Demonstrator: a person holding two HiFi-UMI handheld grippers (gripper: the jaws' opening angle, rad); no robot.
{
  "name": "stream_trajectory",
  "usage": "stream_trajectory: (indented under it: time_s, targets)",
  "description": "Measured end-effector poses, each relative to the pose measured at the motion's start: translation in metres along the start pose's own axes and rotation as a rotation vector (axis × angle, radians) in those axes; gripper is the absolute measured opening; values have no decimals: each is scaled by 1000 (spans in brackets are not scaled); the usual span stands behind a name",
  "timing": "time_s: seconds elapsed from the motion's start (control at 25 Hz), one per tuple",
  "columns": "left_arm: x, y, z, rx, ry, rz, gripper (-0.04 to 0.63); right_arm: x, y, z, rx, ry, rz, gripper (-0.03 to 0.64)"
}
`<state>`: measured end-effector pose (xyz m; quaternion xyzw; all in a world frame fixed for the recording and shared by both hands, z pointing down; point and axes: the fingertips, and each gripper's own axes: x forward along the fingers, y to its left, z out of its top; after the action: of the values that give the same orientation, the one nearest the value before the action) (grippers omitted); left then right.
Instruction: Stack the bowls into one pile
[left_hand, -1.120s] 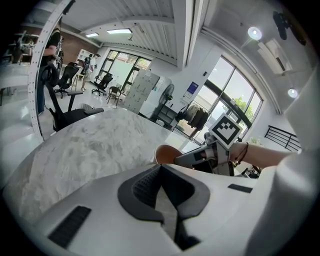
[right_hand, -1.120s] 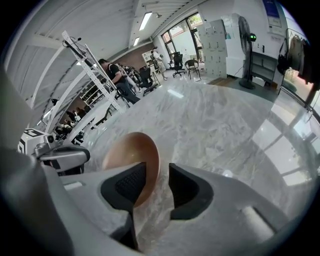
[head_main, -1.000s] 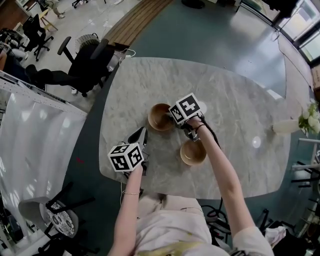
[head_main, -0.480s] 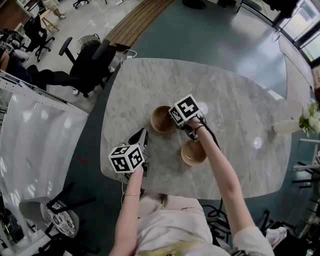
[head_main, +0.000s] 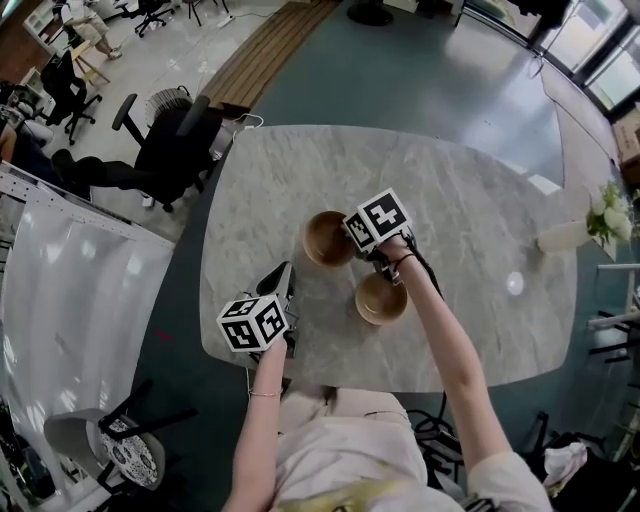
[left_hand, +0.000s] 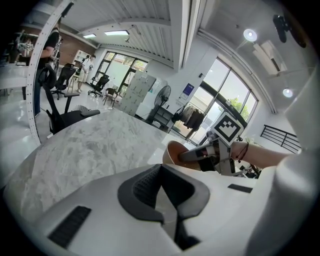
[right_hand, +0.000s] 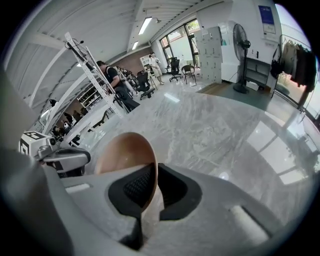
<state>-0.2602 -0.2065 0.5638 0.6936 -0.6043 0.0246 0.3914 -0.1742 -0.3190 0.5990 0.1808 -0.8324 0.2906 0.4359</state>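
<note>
Pinch by right gripper just closing onto right rim of far bowl, thin wall between pads. Location: beyond-left of near bowl, apart, on or barely off table. Nothing stacked yet; looks ready for carry across. Left gripper: jaws together, empty.

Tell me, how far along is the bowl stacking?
Nothing is stacked yet: the far bowl and the near bowl are apart. In hand: the right gripper has just closed on the far bowl's rim. Still to do: set it in the near bowl.
</note>
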Motion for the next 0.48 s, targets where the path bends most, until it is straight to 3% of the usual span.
stream_trajectory:
  time_s: [0.48]
  targets:
    - [-11, -29, -7, 48, -3, -64, 0, -59, 11, -23, 42, -95, 26, 17]
